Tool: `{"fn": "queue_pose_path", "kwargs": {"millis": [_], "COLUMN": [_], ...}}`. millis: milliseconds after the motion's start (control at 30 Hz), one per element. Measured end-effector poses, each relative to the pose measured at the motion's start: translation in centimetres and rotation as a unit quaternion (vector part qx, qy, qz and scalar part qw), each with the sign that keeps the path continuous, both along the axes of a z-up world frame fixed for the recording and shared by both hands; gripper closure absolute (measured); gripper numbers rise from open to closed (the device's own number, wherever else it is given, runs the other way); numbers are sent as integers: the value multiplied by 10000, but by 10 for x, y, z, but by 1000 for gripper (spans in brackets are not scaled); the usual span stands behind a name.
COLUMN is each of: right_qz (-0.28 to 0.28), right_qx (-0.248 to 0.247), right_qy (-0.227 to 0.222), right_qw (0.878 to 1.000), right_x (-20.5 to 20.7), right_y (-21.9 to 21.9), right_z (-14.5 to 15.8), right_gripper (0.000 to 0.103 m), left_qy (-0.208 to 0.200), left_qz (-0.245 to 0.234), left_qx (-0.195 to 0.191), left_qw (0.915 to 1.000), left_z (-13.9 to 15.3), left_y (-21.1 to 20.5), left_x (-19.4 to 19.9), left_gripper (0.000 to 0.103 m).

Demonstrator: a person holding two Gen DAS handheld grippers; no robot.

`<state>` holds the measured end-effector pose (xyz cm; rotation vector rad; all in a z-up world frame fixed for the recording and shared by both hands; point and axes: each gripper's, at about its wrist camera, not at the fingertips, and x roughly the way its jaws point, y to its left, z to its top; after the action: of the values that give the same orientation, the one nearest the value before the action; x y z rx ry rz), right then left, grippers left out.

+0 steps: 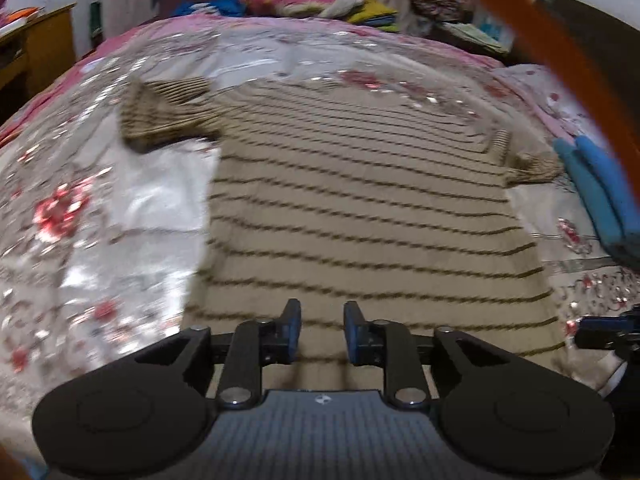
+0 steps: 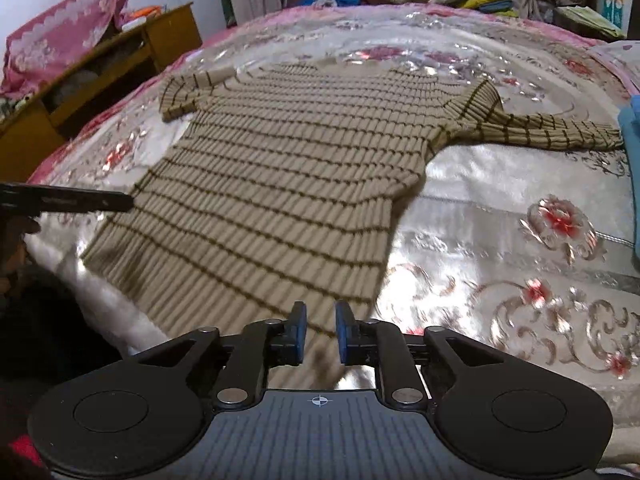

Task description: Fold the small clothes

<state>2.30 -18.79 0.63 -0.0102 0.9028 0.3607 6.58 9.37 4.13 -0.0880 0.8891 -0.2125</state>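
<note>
beige striped sweater (image 2: pixel 280 184) is lying flat on the bed (image 2: pixel 500 208); left gripper (image 1: pixel 322 330) and right gripper (image 2: pixel 321 332) are hovering slightly open, holding nothing.

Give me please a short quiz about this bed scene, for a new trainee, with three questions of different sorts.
1. True or false: the striped sweater lies spread flat on the flowered bedspread.
2. What is between the pads of the right gripper?
A. the sweater's hem
B. nothing
C. a sleeve
3. Fill in: at the bed's right edge, by the long sleeve, lies a folded ____ cloth.

Key: 1 true; 2 B; 3 blue. The left gripper is likewise open over the sweater.
</note>
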Motion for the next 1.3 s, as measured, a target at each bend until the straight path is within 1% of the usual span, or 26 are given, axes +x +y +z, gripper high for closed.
{"fn": "queue_pose_path", "kwargs": {"millis": [33, 100, 267, 433, 567, 733, 867, 1067, 1300], "right_qz": [-24, -84, -351, -698, -858, -1063, -1217, -1315, -1417], "right_qx": [12, 81, 211, 340, 397, 389, 440, 465, 431], "right_qy": [-12, -34, -133, -140, -184, -276, -276, -268, -358], "right_qw": [10000, 9999, 9991, 9969, 9954, 9932, 9912, 9899, 9883], "right_x": [2, 6, 16, 34, 47, 64, 74, 85, 99], "right_y": [2, 8, 9, 2, -1, -12, -22, -28, -33], "right_z": [-1, -3, -2, -5, -8, -10, -12, -16, -13], "right_gripper": [85, 85, 74, 72, 69, 68, 68, 68, 67], "left_qy": [-26, -47, -4, -90, -98, -206, -201, -146, -181], "left_qz": [-59, -146, -276, -397, -437, -503, -584, -664, -659], "left_qx": [14, 78, 123, 271, 323, 391, 286, 339, 371], "left_qw": [10000, 9999, 9995, 9988, 9985, 9978, 9977, 9971, 9970], "left_z": [-1, -4, -15, -20, -25, -27, -29, -34, -33], "left_y": [-7, -23, -50, -75, -88, -103, -113, -124, -128], "left_x": [2, 8, 25, 36, 48, 62, 73, 87, 98], "left_gripper": [66, 63, 59, 53, 51, 46, 45, 44, 41]}}
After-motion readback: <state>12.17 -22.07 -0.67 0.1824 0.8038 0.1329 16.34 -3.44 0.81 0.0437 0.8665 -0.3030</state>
